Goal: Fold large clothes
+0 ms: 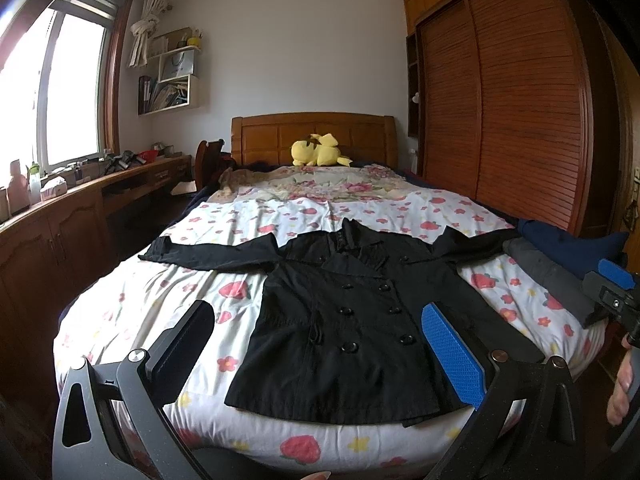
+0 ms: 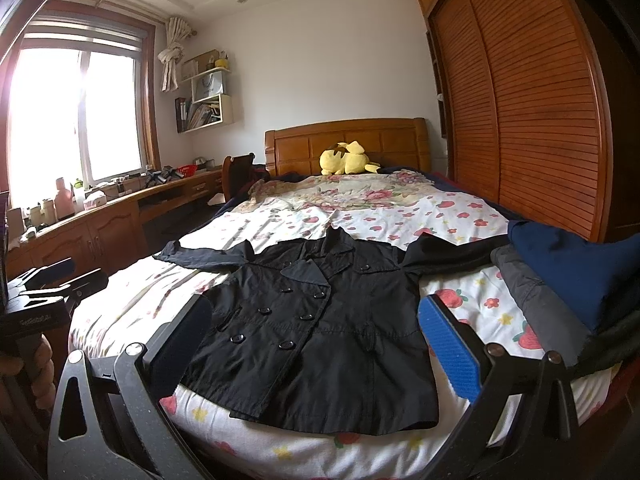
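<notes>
A black double-breasted coat of thin woven cloth (image 1: 344, 320) lies face up and spread flat on the near half of a bed covered with a white sheet printed with red strawberries and flowers (image 1: 160, 292). Its collar points toward the headboard, its hem lies at the foot edge, and both sleeves stretch straight out to the sides. No fold shows in it, so the task appears to be at its very start.

The left claw (image 1: 320, 344) hovers above the hem with its fingers wide apart, holding nothing. The right claw (image 2: 316, 344) hovers in the same way just to its right, also spread and empty.

The next move probably calls for each claw to lower to a sleeve or a side edge, pinch a single layer, and carry it across the buttoned front. The cloth looks light and limp, so it may drag or bunch.

At the right edge of the bed sits a pile of folded navy and grey garments (image 2: 560, 276), with the coat's right sleeve reaching up to it. A yellow plush toy (image 1: 318, 151) rests against the orange-brown wooden headboard (image 1: 360, 132). A slatted wooden wardrobe (image 1: 500, 112) fills the right wall. A bright window (image 2: 76, 112) and a long cluttered wooden table (image 2: 100, 216) line the left.
</notes>
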Action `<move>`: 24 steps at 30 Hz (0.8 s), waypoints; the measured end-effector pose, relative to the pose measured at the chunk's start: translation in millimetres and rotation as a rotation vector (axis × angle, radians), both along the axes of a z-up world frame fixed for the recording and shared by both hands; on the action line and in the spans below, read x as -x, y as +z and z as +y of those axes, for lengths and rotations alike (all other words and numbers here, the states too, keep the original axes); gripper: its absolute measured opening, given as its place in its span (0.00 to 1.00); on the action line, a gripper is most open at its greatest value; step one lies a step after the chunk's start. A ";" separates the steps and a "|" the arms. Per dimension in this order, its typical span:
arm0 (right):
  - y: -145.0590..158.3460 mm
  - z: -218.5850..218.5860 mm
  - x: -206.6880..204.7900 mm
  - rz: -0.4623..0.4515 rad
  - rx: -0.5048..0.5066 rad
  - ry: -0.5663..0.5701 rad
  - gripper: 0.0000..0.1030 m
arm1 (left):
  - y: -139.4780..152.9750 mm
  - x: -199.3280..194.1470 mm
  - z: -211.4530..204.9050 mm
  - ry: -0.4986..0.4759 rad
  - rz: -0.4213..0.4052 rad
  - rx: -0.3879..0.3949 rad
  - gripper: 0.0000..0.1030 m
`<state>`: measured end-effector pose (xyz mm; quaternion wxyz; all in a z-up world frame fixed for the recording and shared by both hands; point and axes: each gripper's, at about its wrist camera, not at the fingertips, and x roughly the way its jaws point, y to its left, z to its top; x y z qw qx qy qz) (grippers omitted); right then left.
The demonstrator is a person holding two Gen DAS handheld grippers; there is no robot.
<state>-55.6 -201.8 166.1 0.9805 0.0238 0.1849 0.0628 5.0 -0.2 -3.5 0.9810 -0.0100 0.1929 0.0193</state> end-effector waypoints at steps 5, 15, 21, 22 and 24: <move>-13.7 4.5 -8.5 0.009 0.019 0.021 1.00 | -9.6 -13.8 4.5 0.021 0.034 0.013 1.00; -45.5 9.7 -53.3 0.100 0.047 0.091 1.00 | -32.7 -49.6 14.2 0.038 0.100 0.025 1.00; -65.8 10.8 -85.9 0.148 0.047 0.117 1.00 | -47.3 -75.5 20.1 0.039 0.127 0.022 1.00; -67.6 11.5 -91.6 0.153 0.045 0.123 1.00 | -49.9 -79.3 21.4 0.037 0.130 0.022 1.00; -73.6 12.8 -104.4 0.162 0.044 0.136 1.00 | -54.6 -88.0 23.4 0.035 0.137 0.022 1.00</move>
